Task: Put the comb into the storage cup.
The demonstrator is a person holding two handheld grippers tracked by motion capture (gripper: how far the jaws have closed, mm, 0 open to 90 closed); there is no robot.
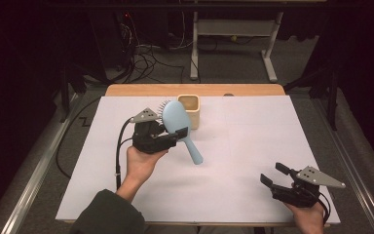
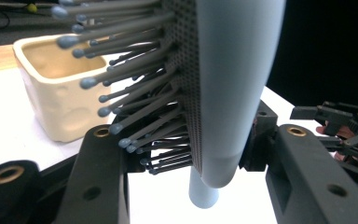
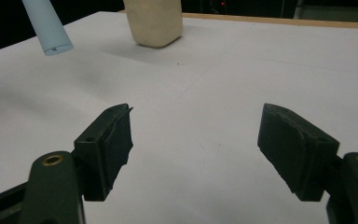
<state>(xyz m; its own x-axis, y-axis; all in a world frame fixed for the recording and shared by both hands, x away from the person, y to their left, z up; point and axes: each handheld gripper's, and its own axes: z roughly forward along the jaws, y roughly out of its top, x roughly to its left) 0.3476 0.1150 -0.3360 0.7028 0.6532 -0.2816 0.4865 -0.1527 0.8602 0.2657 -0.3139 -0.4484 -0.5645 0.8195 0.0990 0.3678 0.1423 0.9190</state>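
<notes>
Left gripper (image 1: pixel 179 134) clamps pale-blue plastic hairbrush (image 1: pixel 176 117) aloft beside cream square ceramic cup (image 1: pixel 190 110) on white worktop (image 1: pixel 253 146); right gripper (image 1: pixel 274 176) wide open, empty, near front edge; likely next: lower brush into cup, handle first.

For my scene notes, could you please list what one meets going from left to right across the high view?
Left tongs gripping the blue hairbrush → cream cup → right tongs, open above the white table.
</notes>
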